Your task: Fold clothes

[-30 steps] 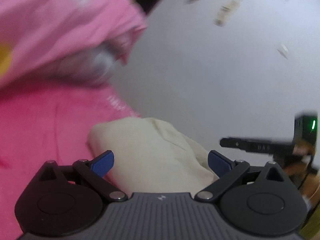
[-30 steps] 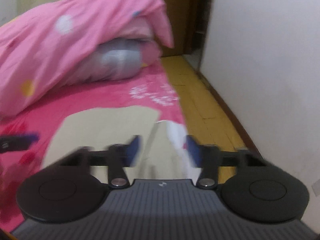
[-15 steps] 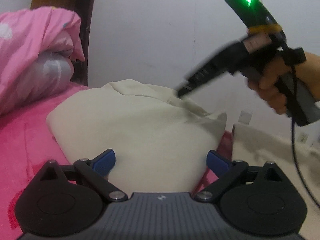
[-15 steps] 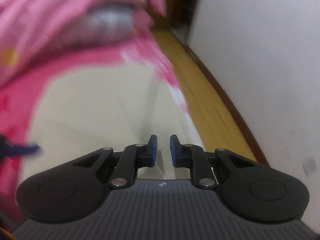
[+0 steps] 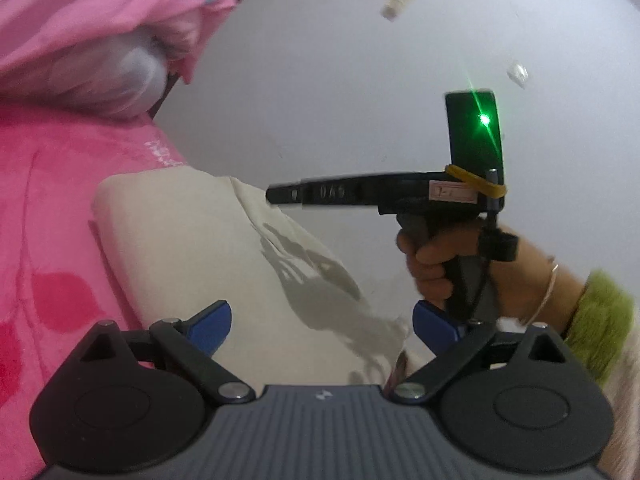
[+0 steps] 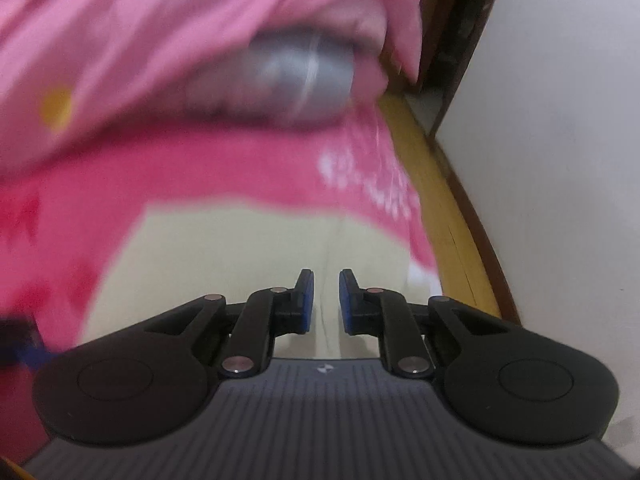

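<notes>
A cream garment [image 5: 192, 248] lies folded on the pink bedsheet [image 5: 52, 216], near the bed's right edge. In the left wrist view my left gripper [image 5: 324, 326] is open just above the garment's near part, its blue pads wide apart and touching nothing. A hand holds my right gripper [image 5: 276, 196] level from the right, its tip at a raised fold on the garment's far right edge. In the right wrist view my right gripper [image 6: 326, 300] has its pads drawn close together, with a ridge of the cream garment [image 6: 224, 256] pinched between them.
A pink quilt [image 6: 120, 48] over a grey pillow [image 6: 280, 80] is heaped at the head of the bed. A white wall [image 6: 540, 160] and a strip of yellow floor [image 6: 440, 208] run along the bed's right side. A green sleeve [image 5: 596, 332] covers the right wrist.
My right gripper's jaws closed from wide apart to a narrow gap on the garment's fold, and it dropped from a tilted pose to level. The left view swung and sank slightly.
</notes>
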A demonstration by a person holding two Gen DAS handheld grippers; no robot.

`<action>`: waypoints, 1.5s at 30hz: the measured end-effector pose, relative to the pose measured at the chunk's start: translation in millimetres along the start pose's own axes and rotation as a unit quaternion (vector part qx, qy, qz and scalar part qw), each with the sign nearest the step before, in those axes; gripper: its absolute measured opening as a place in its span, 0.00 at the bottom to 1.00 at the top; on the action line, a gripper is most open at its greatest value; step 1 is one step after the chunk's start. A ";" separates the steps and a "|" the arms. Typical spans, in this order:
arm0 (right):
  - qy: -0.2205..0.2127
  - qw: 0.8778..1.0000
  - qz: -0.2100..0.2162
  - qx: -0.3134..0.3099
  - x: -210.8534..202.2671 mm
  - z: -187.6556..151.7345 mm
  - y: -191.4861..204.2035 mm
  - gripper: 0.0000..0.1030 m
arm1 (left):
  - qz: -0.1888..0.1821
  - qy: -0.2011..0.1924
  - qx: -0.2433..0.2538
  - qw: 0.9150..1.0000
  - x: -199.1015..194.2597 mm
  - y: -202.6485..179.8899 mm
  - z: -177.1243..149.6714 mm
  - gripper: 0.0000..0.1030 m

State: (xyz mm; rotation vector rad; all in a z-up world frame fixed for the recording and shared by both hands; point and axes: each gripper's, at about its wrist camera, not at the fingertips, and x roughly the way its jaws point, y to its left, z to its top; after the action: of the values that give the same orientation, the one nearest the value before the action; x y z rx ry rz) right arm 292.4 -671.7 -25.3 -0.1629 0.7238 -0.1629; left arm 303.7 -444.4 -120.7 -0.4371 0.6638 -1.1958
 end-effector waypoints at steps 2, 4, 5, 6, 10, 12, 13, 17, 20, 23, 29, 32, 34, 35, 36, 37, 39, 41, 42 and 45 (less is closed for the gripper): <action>0.014 1.000 -0.018 0.014 26.1 1.5 -3.9 0.11 | -0.008 -0.006 -0.022 1.000 -1.9 9.2 4.0 0.94; 0.060 0.997 -0.051 0.013 56.5 -11.1 -7.4 0.11 | -0.019 -0.008 -0.039 0.999 -1.1 15.4 8.9 0.94; 0.083 0.994 -0.066 0.012 67.8 -18.6 -9.2 0.11 | -0.023 -0.006 -0.045 0.999 -0.9 17.2 9.8 0.94; 0.077 0.995 -0.064 0.020 64.9 -18.0 -11.2 0.11 | -0.026 -0.005 -0.050 0.998 -1.0 18.6 10.5 0.94; 0.046 0.996 -0.061 0.045 45.6 -7.4 -21.8 0.12 | -0.033 -0.005 -0.063 0.997 1.0 22.7 13.4 0.94; 0.027 0.994 -0.078 0.071 27.5 -4.1 -30.6 0.12 | -0.032 -0.005 -0.060 0.998 0.5 22.4 11.9 0.94; 0.021 0.992 -0.086 0.087 18.4 -2.7 -35.3 0.12 | -0.031 -0.005 -0.058 0.998 0.5 21.9 11.6 0.94; 0.034 0.992 -0.087 0.085 -28.8 -14.9 -30.0 0.12 | -0.032 -0.002 -0.048 0.998 -0.1 16.4 9.4 0.94; 0.059 0.995 -0.064 0.053 -62.7 -36.2 -15.5 0.12 | -0.031 0.002 -0.033 0.999 0.1 7.7 6.6 0.94; 0.100 0.993 -0.034 0.048 -68.9 -67.0 -7.0 0.12 | -0.028 0.007 -0.017 0.999 0.9 -0.8 4.1 0.94; 0.081 0.984 -0.041 0.151 -56.5 -97.4 -17.2 0.13 | 0.021 0.009 0.028 0.999 -7.9 -17.5 6.7 0.94; 0.030 0.983 -0.054 0.173 -113.7 -92.9 -10.9 0.14 | 0.048 0.000 0.025 0.999 -34.7 -33.8 14.8 0.94; 0.002 0.983 -0.070 0.167 -150.9 -95.7 1.3 0.24 | 0.057 0.004 0.013 0.998 -56.3 -48.1 17.6 0.94; -0.006 0.984 -0.075 0.164 -168.5 -99.5 8.8 0.28 | 0.068 0.009 0.020 0.997 -67.1 -59.1 16.5 0.94; -0.015 0.984 -0.071 0.163 -188.9 -106.1 15.3 0.39 | 0.084 0.016 0.035 0.996 -78.1 -73.3 14.5 0.95; -0.024 0.984 -0.065 0.165 -208.2 -113.4 24.5 0.50 | 0.099 0.022 0.053 0.993 -89.5 -88.4 11.9 0.95; -0.044 0.982 -0.065 0.172 -241.9 -127.3 43.4 0.64 | 0.119 0.025 0.091 0.988 -114.2 -120.9 4.7 1.00; -0.061 0.979 -0.066 0.181 -268.5 -141.0 66.5 0.73 | 0.124 0.025 0.115 0.985 -144.0 -151.2 -4.6 1.00; -0.071 0.978 -0.067 0.183 -283.0 -146.5 77.4 0.80 | 0.126 0.024 0.126 0.984 -158.8 -166.4 -9.2 1.00; -0.109 0.972 -0.080 0.193 -323.2 -163.6 111.7 0.90 | 0.139 0.026 0.147 0.979 -200.8 -203.4 -22.4 1.00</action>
State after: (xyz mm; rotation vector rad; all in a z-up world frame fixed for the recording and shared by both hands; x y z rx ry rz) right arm -45.2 -511.9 39.2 0.1319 0.4487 -0.4284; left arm 102.3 -318.5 39.9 -0.0614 0.5608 -1.0206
